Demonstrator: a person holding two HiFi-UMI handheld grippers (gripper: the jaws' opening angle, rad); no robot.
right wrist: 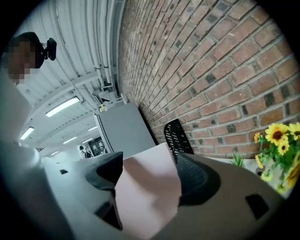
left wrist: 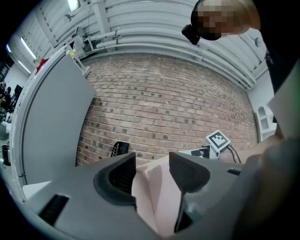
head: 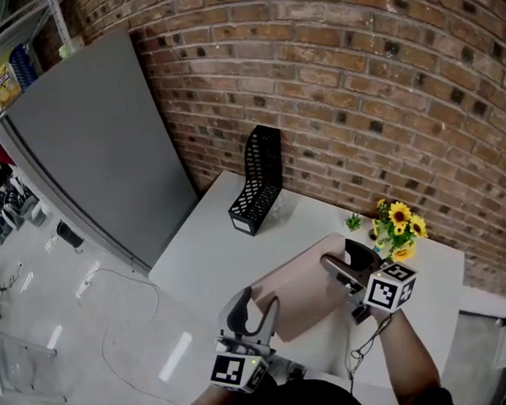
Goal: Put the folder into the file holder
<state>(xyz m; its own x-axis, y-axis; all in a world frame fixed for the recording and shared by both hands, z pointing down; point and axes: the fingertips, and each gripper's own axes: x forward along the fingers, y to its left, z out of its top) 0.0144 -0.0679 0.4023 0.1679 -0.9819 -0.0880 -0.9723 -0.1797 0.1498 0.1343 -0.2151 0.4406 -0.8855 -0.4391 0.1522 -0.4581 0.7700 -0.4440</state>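
Both grippers hold the pink folder (head: 302,295), one at each end, clear of the white worktop (head: 206,252). Left gripper (head: 257,309) is clamped on the near-left edge at a medium gap. Right gripper (head: 344,269) stands wide, with the bowed folder filling the space between its pads. The black mesh file holder (head: 259,182) stands upright at the back by the brick wall (head: 356,73), well apart. Sunflowers (head: 399,225) sit just beyond the right gripper.

Your folder (head: 307,294) is pale pink, the lattice-patterned file holder (head: 259,182) black, the table (head: 206,251) white, the far wall (head: 357,82) red-brown brick.
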